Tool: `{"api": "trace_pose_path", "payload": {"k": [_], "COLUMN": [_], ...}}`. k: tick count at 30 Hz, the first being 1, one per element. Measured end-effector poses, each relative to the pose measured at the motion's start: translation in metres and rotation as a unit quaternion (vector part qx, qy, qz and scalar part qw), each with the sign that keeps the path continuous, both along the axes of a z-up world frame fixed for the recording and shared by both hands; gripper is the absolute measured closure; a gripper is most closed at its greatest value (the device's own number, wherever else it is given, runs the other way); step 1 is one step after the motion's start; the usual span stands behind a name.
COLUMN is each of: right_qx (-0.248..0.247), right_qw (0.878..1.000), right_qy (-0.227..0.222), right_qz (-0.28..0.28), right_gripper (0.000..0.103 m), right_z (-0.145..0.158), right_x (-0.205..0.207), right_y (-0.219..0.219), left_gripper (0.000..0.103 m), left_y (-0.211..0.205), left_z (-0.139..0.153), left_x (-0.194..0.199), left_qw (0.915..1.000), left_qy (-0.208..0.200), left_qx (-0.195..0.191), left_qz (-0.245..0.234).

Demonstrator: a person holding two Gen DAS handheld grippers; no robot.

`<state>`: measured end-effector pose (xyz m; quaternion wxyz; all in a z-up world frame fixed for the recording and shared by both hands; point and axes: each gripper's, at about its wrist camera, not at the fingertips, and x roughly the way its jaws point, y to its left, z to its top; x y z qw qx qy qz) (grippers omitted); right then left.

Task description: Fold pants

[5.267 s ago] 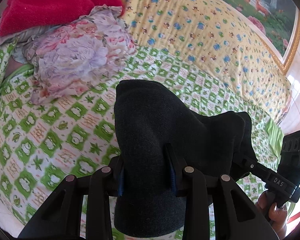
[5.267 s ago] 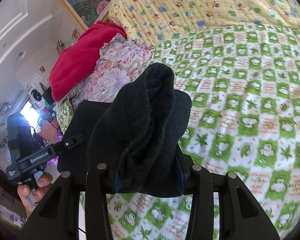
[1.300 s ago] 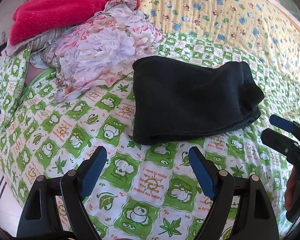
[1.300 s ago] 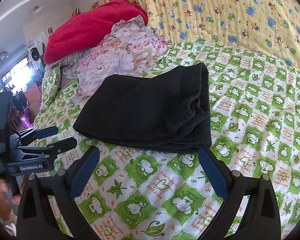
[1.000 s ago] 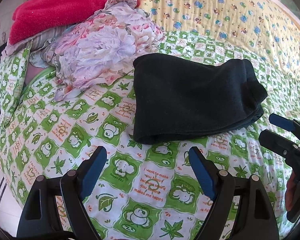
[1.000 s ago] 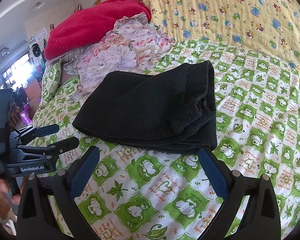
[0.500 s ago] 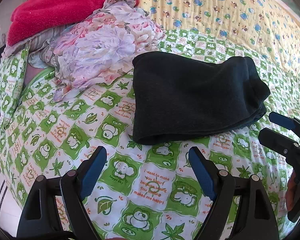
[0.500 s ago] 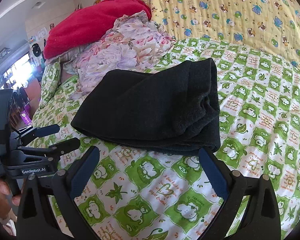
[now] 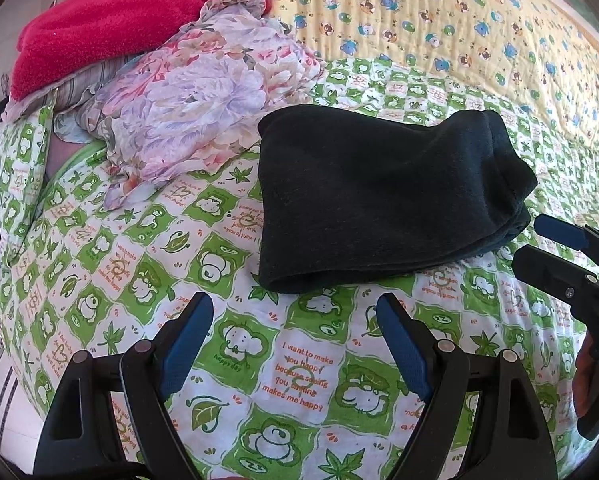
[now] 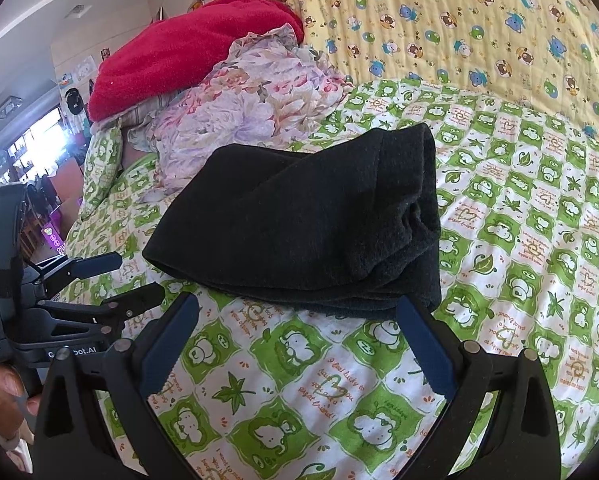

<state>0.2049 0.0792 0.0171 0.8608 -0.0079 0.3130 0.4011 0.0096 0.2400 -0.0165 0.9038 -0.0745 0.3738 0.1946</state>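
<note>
Left wrist view: the black knitted pants point(image 9: 379, 196), folded into a thick rectangular bundle, lie flat on the green-and-white checked bedsheet with cartoon prints point(image 9: 299, 372). The left gripper point(image 9: 295, 340) hovers just short of the bundle's near folded edge, its blue-padded fingers spread wide with nothing between them. The right gripper point(image 9: 555, 244) enters at the right edge, near the bundle's layered end but apart from it; its fingers stand apart and empty. Beside the bundle's far-left corner rests a crumpled floral cloth in pink and lilac point(image 9: 195, 96), and behind that a red fleece blanket point(image 9: 119, 20). A yellow quilted cover with bear prints point(image 9: 439, 24) rises behind.

Right wrist view: the pants show stacked layers at the right-hand end, the top layer sitting slightly skewed over the lower ones, with a diagonal crease across the upper face. The right gripper point(image 10: 299, 344) sits just before the near edge, fingers wide and clear of the fabric. The left gripper point(image 10: 119, 276) appears at the left, close to the bundle's corner, not touching, fingers parted.

Assessment: the folding appears essentially complete; the step in hand is release and withdrawal, or a final check. The bundle is compact but not crisp. If tidying is wanted, the next move calls for a light press or nudge on the skewed layered end, from the right side, without dragging the top layer off the stack.
</note>
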Motion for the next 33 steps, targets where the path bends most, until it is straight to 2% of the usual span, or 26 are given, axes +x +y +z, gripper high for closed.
{"api": "trace_pose_path", "payload": {"k": [9,33], "right_qx": [0.006,0.003], "right_qw": [1.0,1.0], "right_qy": [-0.003,-0.001], "right_qz": [-0.002,-0.012], "right_gripper": [0.004,0.004], "right_z": [0.005,0.006], "right_x": [0.004,0.007], "right_y": [0.001,-0.003], "left_gripper": [0.019,0.019], "left_y": [0.001,0.0], "left_z": [0.007,0.018], "left_x": [0.0,0.009], "left_qw": [0.9998,0.9998], "left_qy": [-0.012,-0.019], "left_qx": [0.015,0.011], "left_qz": [0.007,0.001]}}
